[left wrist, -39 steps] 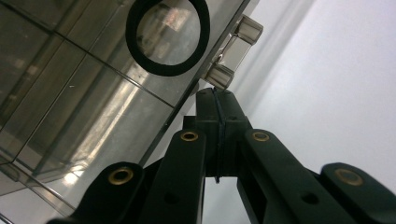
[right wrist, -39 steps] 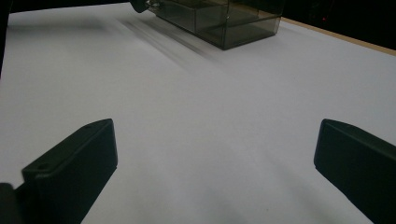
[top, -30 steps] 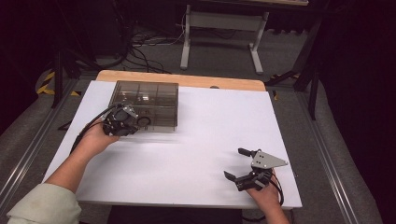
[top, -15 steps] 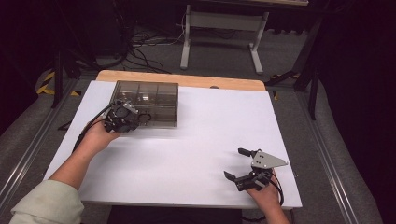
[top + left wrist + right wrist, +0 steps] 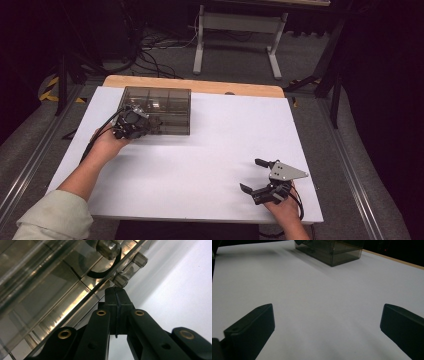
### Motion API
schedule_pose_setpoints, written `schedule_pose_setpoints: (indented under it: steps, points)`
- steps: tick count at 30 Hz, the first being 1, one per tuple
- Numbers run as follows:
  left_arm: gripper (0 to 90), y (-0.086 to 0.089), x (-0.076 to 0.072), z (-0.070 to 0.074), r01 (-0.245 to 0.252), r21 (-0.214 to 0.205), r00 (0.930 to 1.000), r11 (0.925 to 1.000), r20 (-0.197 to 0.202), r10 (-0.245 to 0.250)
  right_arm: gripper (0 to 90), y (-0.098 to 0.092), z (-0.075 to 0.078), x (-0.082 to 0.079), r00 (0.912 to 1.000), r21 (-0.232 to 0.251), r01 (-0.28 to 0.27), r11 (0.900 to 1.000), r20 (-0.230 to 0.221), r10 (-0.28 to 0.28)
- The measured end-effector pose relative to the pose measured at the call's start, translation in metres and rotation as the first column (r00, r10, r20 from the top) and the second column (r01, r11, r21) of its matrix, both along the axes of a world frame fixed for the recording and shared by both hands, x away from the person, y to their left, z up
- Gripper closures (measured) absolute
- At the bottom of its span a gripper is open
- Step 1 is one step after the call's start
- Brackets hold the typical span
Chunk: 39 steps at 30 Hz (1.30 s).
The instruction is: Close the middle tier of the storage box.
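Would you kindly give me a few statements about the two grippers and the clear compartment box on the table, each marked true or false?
1. The left gripper has its jaws shut at the front edge of the clear compartment box. True.
2. The right gripper is clamped on the box. False: it rests open on the white table surface, far from the box.
3. The box sits at the far left part of the table. True.
4. The box lies on the floor. False: it stands on the table.
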State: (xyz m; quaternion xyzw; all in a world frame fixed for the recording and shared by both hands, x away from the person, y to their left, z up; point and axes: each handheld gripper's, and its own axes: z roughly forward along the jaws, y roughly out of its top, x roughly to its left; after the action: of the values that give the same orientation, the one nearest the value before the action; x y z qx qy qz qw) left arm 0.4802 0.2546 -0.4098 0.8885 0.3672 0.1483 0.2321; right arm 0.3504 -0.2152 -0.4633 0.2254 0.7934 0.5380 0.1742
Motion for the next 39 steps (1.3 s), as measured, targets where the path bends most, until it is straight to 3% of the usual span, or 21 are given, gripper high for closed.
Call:
schedule_pose_setpoints:
  steps: [14, 19, 23, 28, 39]
  points:
    - [89.7, 0.0, 0.006, -0.002, -0.022, -0.009, 0.9994, 0.9997, 0.028, 0.022, 0.0, 0.0, 0.0, 0.0, 1.0, 0.0, -0.001, 1.0, 0.0, 0.001]
    - [89.7, 0.001, 0.007, -0.001, -0.027, -0.017, 0.9995, 0.9995, 0.017, 0.027, 0.0, 0.0, 0.0, 0.0, 1.0, -0.002, 0.0, 1.0, 0.0, 0.0]
    - [89.7, -0.001, 0.004, -0.001, -0.038, 0.002, 0.9989, 0.9993, 0.029, 0.038, 0.0, 0.0, 0.0, 0.0, 1.0, -0.002, 0.001, 1.0, 0.001, -0.001]
    - [88.6, 0.001, 0.0, 0.004, -0.018, -0.014, 0.9997, 0.9997, 0.016, 0.019, 0.0, 0.0, 0.0, 0.0, 1.0, -0.003, 0.0, 1.0, 0.0, 0.0]
    - [85.2, -0.002, -0.013, 0.014, 0.014, -0.032, 0.9988, 0.9994, 0.048, -0.012, 0.0, 0.0, 0.0, 0.0, 1.0, -0.003, 0.001, 1.0, 0.001, -0.001]
